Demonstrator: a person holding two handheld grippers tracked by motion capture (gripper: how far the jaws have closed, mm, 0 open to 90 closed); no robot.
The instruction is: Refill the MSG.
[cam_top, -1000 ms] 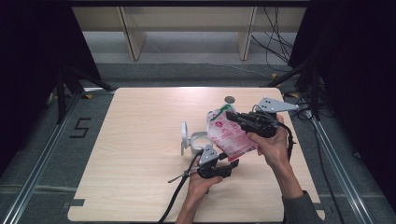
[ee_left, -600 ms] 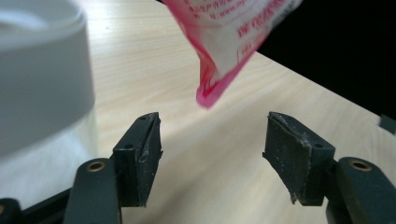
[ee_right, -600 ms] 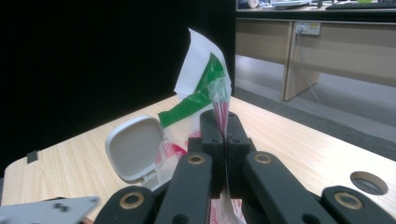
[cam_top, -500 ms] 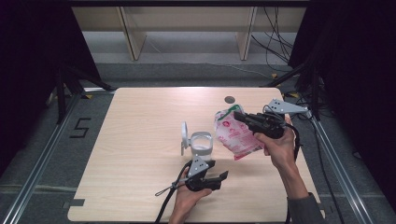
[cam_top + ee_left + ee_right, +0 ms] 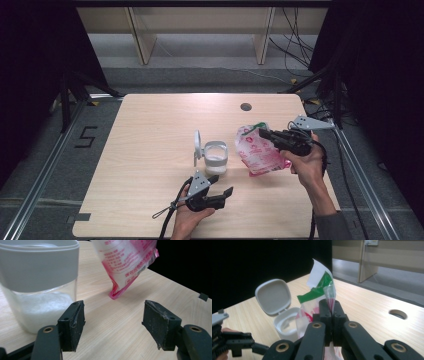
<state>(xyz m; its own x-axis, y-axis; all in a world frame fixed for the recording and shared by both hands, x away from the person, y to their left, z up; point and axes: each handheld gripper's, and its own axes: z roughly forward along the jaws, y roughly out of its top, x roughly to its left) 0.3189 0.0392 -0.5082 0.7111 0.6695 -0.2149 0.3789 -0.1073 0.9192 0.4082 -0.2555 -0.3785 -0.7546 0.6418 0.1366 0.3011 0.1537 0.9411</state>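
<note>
While my right hand-held gripper (image 5: pixel 263 133) stays clenched on the top edge of the pink bag (image 5: pixel 259 151), the bag's bottom corner rests on the table (image 5: pixel 150 130) just right of the open jar (image 5: pixel 216 157). My left hand-held gripper (image 5: pixel 223 186) sits released in front of the jar. White grains already fill the jar's base, so I judge pouring done; closing the lid (image 5: pixel 197 146) remains.

even overhead light, dark surrounds, near jaws sl. blurred
</note>
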